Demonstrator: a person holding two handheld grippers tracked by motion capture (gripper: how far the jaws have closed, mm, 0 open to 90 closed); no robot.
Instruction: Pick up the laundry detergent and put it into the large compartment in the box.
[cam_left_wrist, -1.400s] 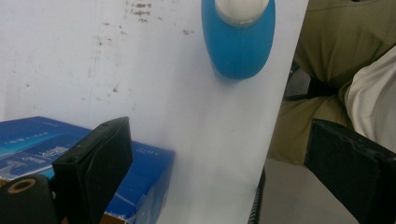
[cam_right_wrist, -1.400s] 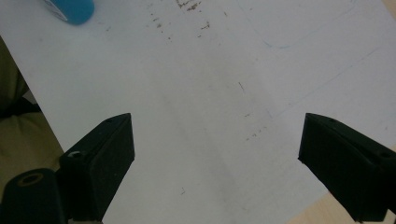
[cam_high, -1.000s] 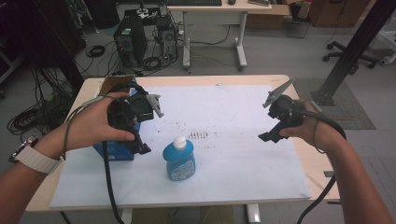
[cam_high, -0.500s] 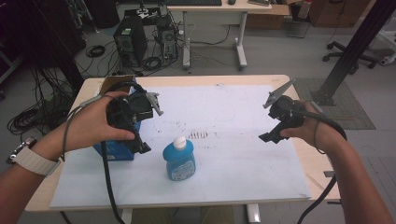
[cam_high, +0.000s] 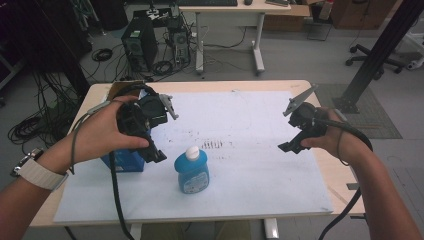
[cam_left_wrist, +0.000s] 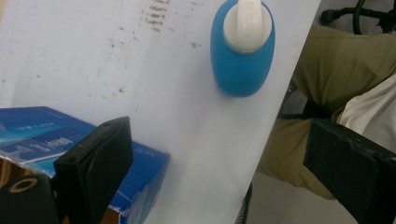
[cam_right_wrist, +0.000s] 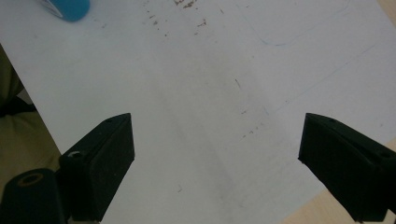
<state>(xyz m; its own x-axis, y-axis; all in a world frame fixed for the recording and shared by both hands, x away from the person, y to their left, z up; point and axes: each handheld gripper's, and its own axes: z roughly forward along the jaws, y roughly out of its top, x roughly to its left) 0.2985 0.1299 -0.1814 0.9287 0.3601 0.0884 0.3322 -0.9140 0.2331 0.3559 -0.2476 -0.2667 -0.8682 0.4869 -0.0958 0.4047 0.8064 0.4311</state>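
My left gripper (cam_high: 150, 130) is the nearer tool to the blue bottle (cam_high: 192, 171), which stands upright on the white sheet (cam_high: 260, 150) near the table's front edge, its white cap (cam_high: 192, 152) pointing straight up. From the left gripper the bottle lies just to the right and slightly toward me; in the left gripper view it sits ahead of the jaws, beyond the gap between them, so I judge a short reach along that line would bring it between them. The left jaws stand wide apart and hold nothing. The blue box (cam_high: 122, 161) lies just beneath and beside the left gripper, close to the bottle but not touching it, and could catch the near jaw. My right gripper (cam_high: 300, 127) hangs well apart over bare sheet, jaws also spread wide and empty, with nothing between it and the bottle.
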